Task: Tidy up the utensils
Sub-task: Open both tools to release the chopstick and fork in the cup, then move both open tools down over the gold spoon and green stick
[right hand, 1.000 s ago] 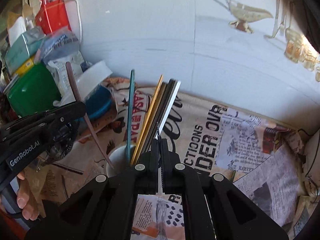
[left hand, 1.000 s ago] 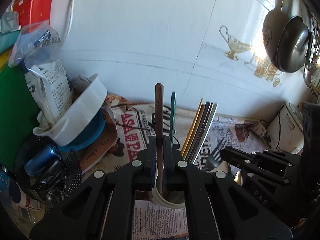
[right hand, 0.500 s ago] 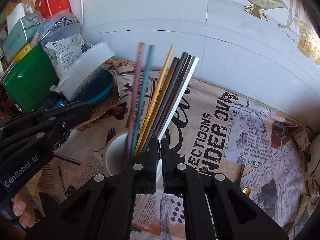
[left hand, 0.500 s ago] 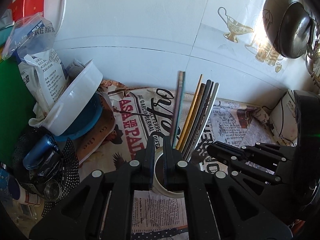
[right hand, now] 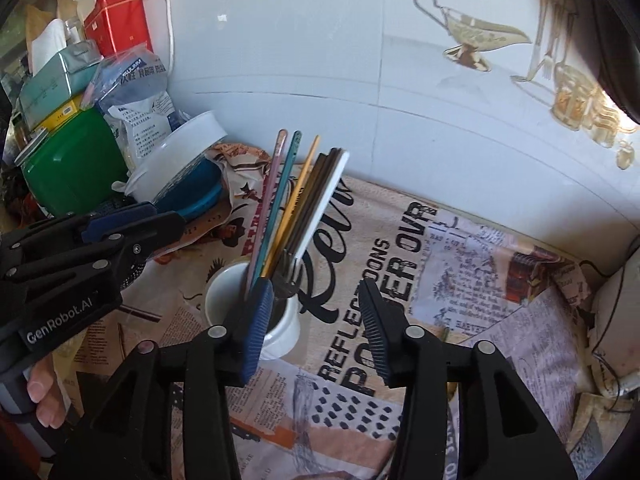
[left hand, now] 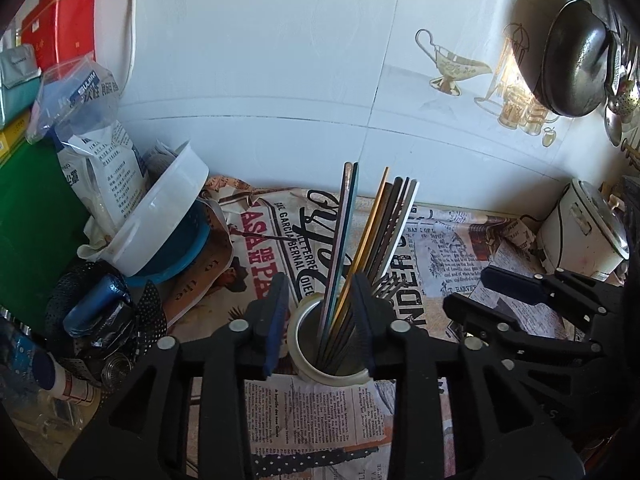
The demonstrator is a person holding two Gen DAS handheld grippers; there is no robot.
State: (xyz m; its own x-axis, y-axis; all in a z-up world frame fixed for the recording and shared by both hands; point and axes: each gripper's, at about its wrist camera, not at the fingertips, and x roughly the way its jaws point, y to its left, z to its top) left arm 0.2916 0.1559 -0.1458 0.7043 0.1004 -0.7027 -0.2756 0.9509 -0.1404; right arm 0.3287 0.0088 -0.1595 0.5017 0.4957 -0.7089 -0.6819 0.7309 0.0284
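A white cup (left hand: 308,356) stands on the newspaper-covered counter and holds several upright utensils: a pink one (right hand: 269,196), a teal one (right hand: 282,196), a gold one (right hand: 294,200), dark and white handles (right hand: 320,196), and a fork (left hand: 387,285). My left gripper (left hand: 320,312) is open and empty, its jaws on either side of the cup's rim. My right gripper (right hand: 316,312) is open and empty, just right of the cup (right hand: 224,300). Each gripper shows in the other's view, the right (left hand: 516,292) and the left (right hand: 132,224).
A tilted white bowl on a blue one (left hand: 160,224), bags, a green container (right hand: 68,164) and a perforated basket (left hand: 104,320) crowd the left. A white appliance (left hand: 580,236) stands at right. A pan (left hand: 572,56) hangs on the tiled wall. Newspaper (right hand: 460,280) covers the counter.
Both grippers opened. The left let go of the brown-pink utensil and the right let go of its thin utensil; both now stand in the cup.
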